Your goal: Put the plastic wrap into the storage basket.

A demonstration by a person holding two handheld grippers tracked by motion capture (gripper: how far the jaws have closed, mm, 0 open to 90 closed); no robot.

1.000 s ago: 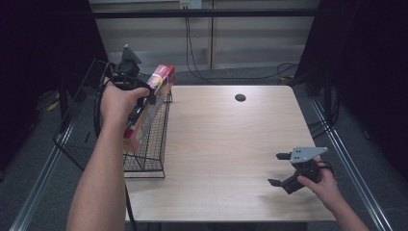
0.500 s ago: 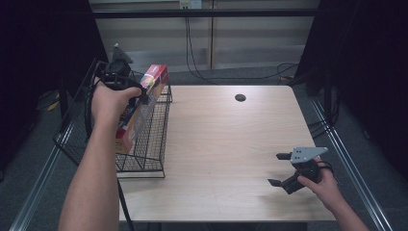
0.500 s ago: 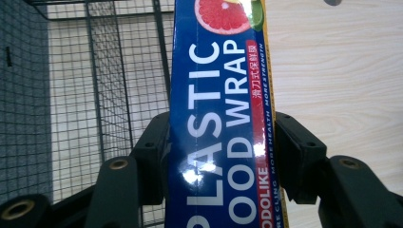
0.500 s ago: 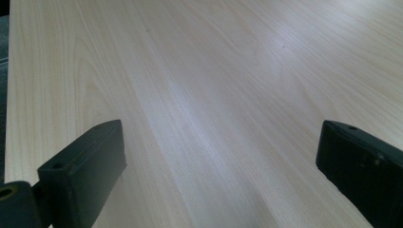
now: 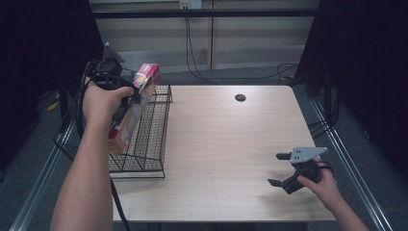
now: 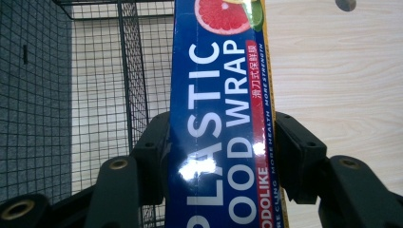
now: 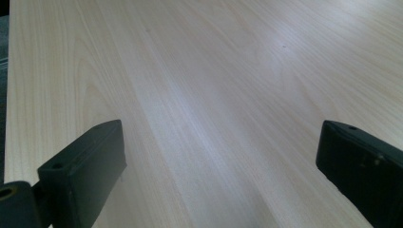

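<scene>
The left claw [image 6: 223, 166] clamps a plastic wrap box [image 5: 132, 108] over the wire basket [image 5: 144, 144], apparently mid-transfer; the right claw [image 5: 284, 169] rests wide open and empty on the surface [image 5: 226, 144], apparently idle.

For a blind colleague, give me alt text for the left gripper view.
The left gripper clamps a blue plastic food wrap box between its black jaws, above a black wire basket on a pale wooden table.

Wire basket [image 5: 144, 144] on pale wooden table [image 5: 226, 144]
</scene>
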